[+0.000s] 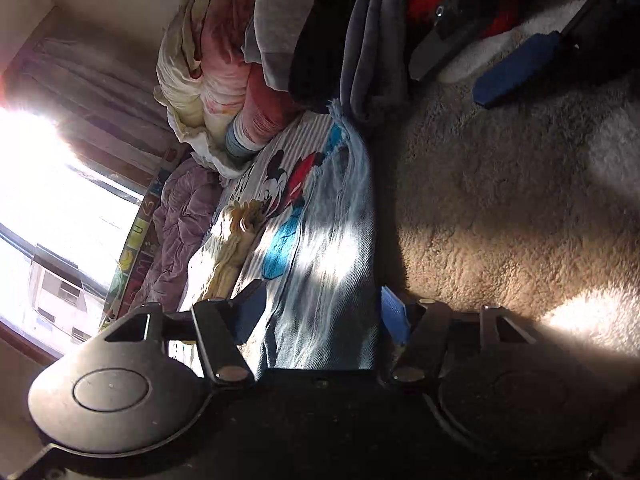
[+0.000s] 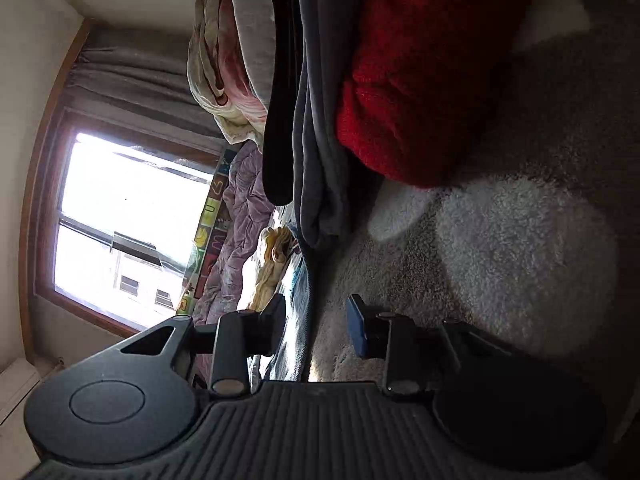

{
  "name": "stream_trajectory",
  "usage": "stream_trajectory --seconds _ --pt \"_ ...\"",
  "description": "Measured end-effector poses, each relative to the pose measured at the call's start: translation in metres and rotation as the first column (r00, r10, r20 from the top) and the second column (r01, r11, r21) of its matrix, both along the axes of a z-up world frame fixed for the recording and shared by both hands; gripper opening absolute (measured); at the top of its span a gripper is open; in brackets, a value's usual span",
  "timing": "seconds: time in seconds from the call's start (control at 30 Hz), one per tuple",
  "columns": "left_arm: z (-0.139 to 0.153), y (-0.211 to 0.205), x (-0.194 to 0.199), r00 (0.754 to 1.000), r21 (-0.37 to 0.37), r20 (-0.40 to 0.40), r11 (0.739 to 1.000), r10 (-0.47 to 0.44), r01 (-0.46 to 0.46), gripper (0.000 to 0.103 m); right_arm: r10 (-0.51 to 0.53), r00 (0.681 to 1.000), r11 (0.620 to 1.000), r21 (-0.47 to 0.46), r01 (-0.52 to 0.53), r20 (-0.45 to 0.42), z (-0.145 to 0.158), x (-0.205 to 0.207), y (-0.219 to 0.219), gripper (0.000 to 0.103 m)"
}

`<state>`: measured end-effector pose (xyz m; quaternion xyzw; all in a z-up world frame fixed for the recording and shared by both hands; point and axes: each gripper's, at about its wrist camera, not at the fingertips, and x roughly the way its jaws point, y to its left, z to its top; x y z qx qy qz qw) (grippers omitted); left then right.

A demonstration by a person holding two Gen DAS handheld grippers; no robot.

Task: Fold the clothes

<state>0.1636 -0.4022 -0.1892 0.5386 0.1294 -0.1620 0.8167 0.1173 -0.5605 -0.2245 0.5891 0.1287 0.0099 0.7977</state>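
Light blue jeans [image 1: 336, 248] lie stretched along the bed, partly on a cartoon-print striped cloth [image 1: 280, 176]. My left gripper [image 1: 322, 314] has the near end of the jeans between its jaws. A dark gap shows beside the right pad, so it is open. In the right wrist view the jeans [image 2: 298, 300] run as a narrow strip by the left finger of my right gripper [image 2: 318, 322]. It is open, with bare fleece showing in the gap. The right gripper [image 1: 460, 68] also shows at the upper right of the left wrist view.
A beige fleece blanket [image 1: 500, 208] covers the bed. Piled clothes stand at the far end: cream and pink bedding [image 1: 200, 60], grey and black garments [image 1: 352, 40], a red fleece [image 2: 432, 72]. A purple quilt [image 1: 180, 220] and a yellow cloth [image 1: 232, 248] lie by the window [image 2: 128, 216].
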Motion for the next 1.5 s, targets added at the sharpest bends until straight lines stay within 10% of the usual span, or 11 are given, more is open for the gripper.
stream_trajectory --seconds 0.37,0.47,0.7,1.0,1.13,1.5 --pt "-0.013 -0.06 0.055 0.999 0.121 0.047 0.992 0.023 -0.029 0.032 -0.081 0.996 0.995 0.059 0.08 0.023 -0.009 -0.004 -0.012 0.035" --pt "-0.005 -0.063 0.065 0.999 0.106 -0.005 0.994 0.042 -0.041 0.006 -0.11 0.993 0.99 0.091 0.107 0.031 -0.012 -0.004 -0.016 0.035" --pt "0.066 -0.018 0.074 0.988 -0.178 -0.088 0.974 0.127 -0.141 0.005 -0.157 0.985 0.976 0.164 0.144 0.071 -0.016 -0.009 -0.016 0.043" --pt "0.169 0.109 0.086 0.96 -0.541 -0.247 0.802 0.135 -0.252 0.004 0.131 0.979 0.979 -0.173 -0.103 0.159 0.036 0.006 0.043 0.06" --pt "0.194 0.163 0.085 0.95 -0.613 -0.289 0.738 0.123 -0.282 0.004 0.319 0.939 0.888 -0.386 -0.25 0.128 0.058 0.018 0.1 0.063" --pt "0.217 0.274 0.081 0.93 -0.68 -0.299 0.636 0.214 -0.365 0.004 0.51 0.844 0.443 -0.791 -0.422 -0.165 0.071 0.009 0.246 0.063"
